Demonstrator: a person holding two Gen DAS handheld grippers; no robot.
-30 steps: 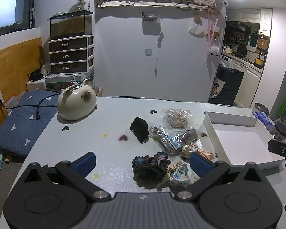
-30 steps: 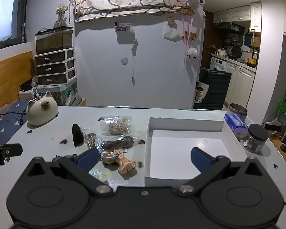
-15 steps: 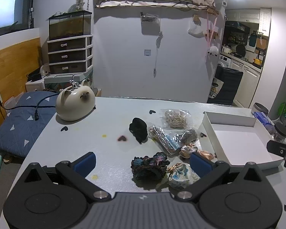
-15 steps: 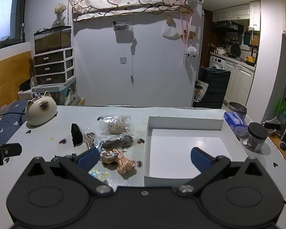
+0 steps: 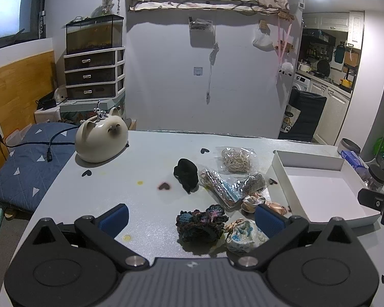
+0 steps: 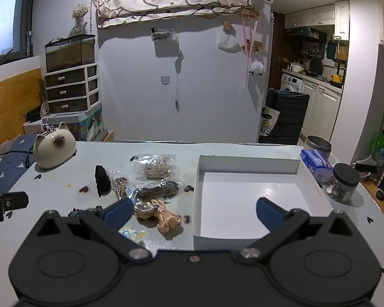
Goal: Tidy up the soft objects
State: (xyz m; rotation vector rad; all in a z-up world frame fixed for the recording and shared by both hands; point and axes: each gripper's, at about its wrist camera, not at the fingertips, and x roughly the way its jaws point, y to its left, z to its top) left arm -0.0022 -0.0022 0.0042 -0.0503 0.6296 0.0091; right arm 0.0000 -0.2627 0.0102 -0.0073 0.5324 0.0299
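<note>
Left tongs (image 5: pixel 192 217): you held them spread wide above the surface (image 5: pixel 140 163), gripping nothing.
Right tongs (image 6: pixel 193 211): you held them spread too, empty, over the near edge of the white box (image 6: pixel 248 192).
Soft things: the dark knitted piece (image 5: pixel 201 222) and flowered pouch (image 5: pixel 244 232) lay touching between your left fingers; the pink ribbon (image 6: pixel 166 217), black pouch (image 5: pixel 187 175) and bagged items (image 5: pixel 236 158) sat just left of the box.
Far corner: a cat-shaped jar (image 5: pixel 101 139).

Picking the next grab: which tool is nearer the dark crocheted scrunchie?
Left. The left tool is open right over the dark crocheted scrunchie; the right tool sits open over the white box's near edge, with the scrunchie off to its left.
</note>
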